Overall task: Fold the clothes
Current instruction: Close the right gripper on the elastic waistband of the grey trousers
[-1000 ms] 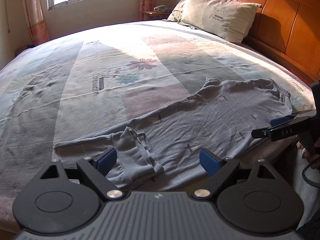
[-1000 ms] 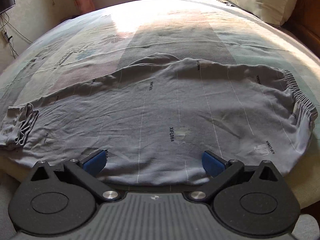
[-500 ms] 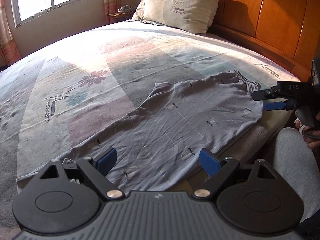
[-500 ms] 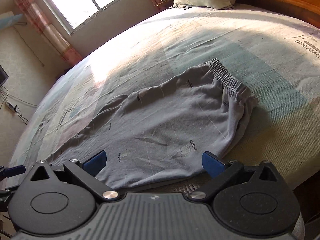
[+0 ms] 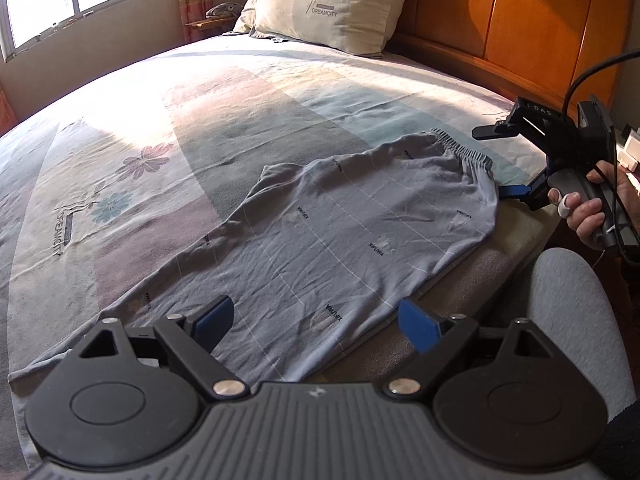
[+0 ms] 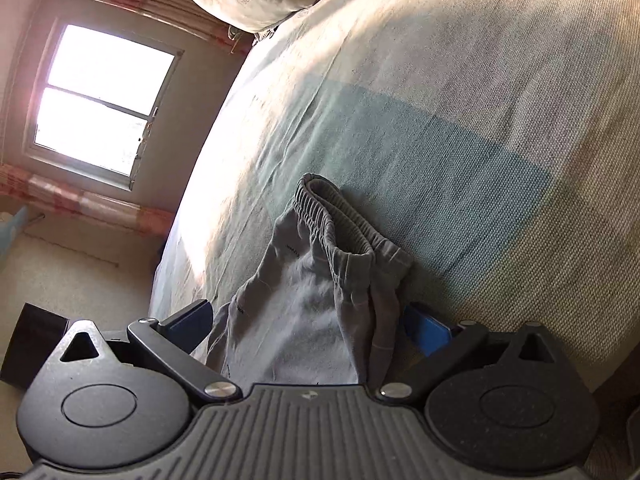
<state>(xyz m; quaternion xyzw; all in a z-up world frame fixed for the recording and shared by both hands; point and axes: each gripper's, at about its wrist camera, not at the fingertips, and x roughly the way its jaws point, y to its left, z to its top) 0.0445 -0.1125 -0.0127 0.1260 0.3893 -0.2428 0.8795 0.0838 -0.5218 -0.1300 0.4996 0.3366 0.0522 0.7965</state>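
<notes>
Grey trousers lie flat along the near edge of the bed. Right gripper, jaws apart, straddles the elastic waistband; left gripper, also spread, hovers over the legs. A clean fold likely needs both layers pinched squarely before lifting.

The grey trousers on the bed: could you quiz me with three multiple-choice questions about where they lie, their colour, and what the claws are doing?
1. Where do the trousers lie?
A. along the bed's near edge
B. on the pillow
C. on the floor

2. What colour are the claw pads?
A. red
B. blue
C. yellow

3. How is the right claw?
A. shut on the pillow
B. open around the waistband corner
C. out of view

Answers: 1 A, the cloth follows the edge of the bed. 2 B, blue shows on both. 3 B, its jaws stand apart with cloth between.
</notes>
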